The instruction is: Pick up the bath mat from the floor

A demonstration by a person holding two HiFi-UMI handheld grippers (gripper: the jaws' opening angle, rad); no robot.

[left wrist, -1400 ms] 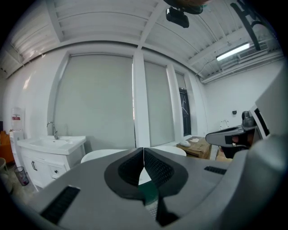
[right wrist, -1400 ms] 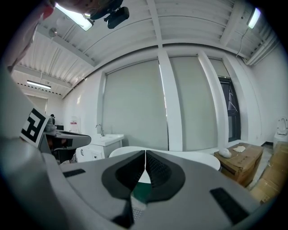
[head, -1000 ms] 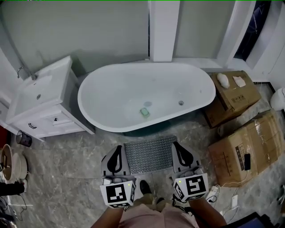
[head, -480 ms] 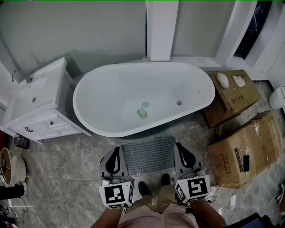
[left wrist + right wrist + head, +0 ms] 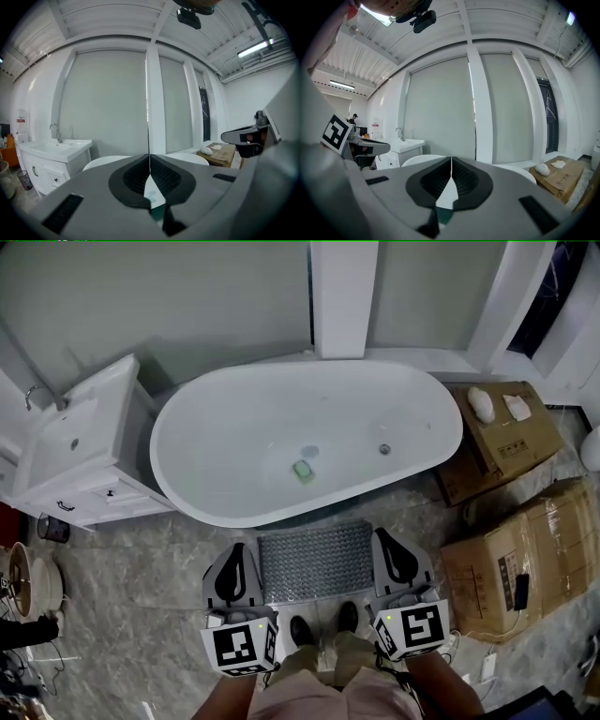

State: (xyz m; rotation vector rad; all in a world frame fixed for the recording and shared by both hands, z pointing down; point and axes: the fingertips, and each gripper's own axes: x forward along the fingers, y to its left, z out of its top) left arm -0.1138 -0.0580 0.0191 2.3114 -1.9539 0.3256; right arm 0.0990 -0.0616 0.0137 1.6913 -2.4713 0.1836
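Note:
A grey textured bath mat (image 5: 316, 560) lies flat on the marble floor in front of the white bathtub (image 5: 234, 442). My left gripper (image 5: 233, 557) hovers beside the mat's left edge, jaws shut with nothing between them. My right gripper (image 5: 387, 545) hovers beside the mat's right edge, also shut and holding nothing. Both point forward, well above the floor. In the left gripper view the shut left gripper (image 5: 149, 160) faces the tub and wall. In the right gripper view the right gripper (image 5: 451, 163) does the same. The mat does not show in either gripper view.
A white vanity with sink (image 5: 75, 451) stands at left. Cardboard boxes (image 5: 511, 554) sit at right, a nearer one (image 5: 494, 440) beside the tub. A green soap (image 5: 302, 471) lies in the tub. The person's shoes (image 5: 324, 623) stand at the mat's near edge. A small bin (image 5: 52, 528) is at left.
The person has stepped forward: the shoes now stand at the mat's near edge. Both grippers stay shut, flanking the mat as before.

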